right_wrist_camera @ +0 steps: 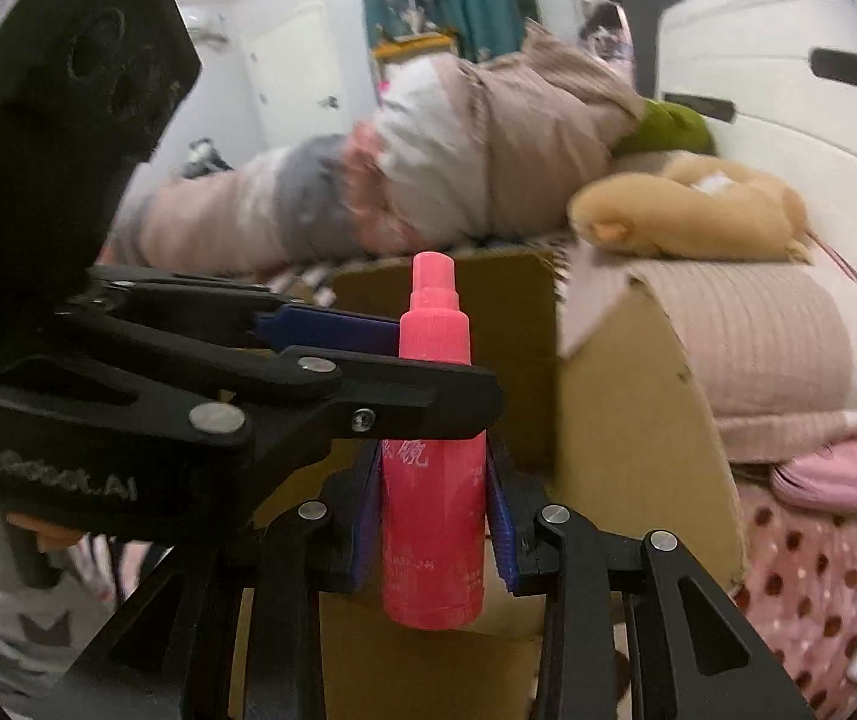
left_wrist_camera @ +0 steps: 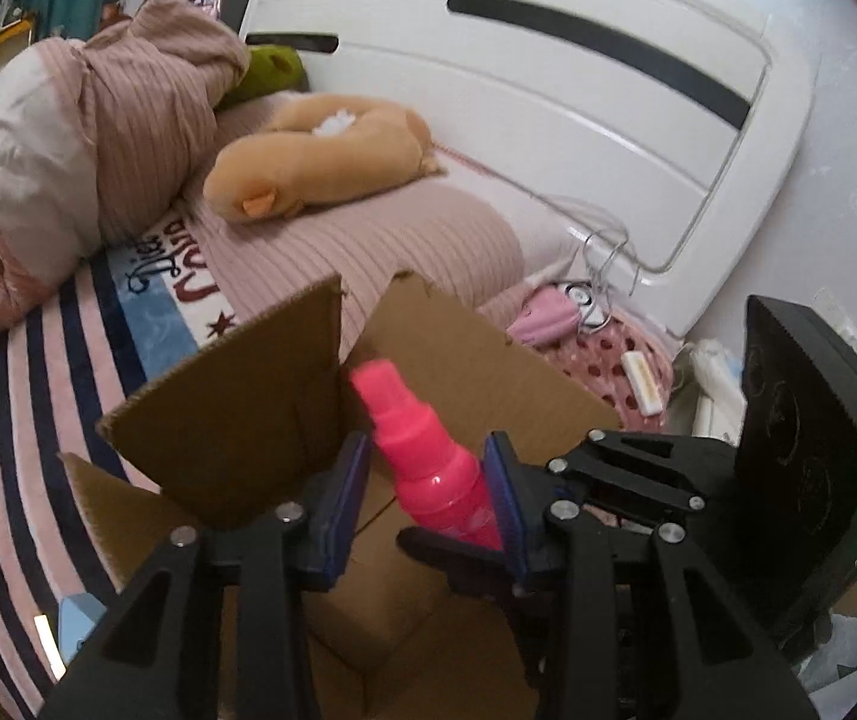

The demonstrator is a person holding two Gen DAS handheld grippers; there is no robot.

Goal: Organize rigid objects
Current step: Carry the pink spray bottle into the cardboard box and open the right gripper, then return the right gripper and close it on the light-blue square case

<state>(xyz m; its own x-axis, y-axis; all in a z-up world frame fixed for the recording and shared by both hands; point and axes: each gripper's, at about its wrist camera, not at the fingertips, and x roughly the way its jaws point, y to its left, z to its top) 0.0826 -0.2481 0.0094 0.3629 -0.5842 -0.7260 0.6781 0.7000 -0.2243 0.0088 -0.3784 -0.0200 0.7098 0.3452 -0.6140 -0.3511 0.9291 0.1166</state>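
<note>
A pink spray bottle (right_wrist_camera: 433,498) stands upright between the blue pads of my right gripper (right_wrist_camera: 436,516), which is shut on its body. My left gripper (left_wrist_camera: 425,480) reaches in from the side with its jaws spread around the bottle's upper part (left_wrist_camera: 422,450); only its right pad seems to touch. In the right wrist view the left gripper's fingers (right_wrist_camera: 332,330) sit around the bottle's neck. Both hold the bottle over an open cardboard box (left_wrist_camera: 236,414), whose flaps (right_wrist_camera: 626,420) stand up behind it.
The box stands on a striped bed cover (left_wrist_camera: 38,372). Behind it lie a pink ribbed pillow (left_wrist_camera: 368,240), a tan plush toy (left_wrist_camera: 320,156), bundled bedding (left_wrist_camera: 98,126) and a white headboard (left_wrist_camera: 548,72). A pink pouch (left_wrist_camera: 542,312) and wire hangers (left_wrist_camera: 602,252) lie at the right.
</note>
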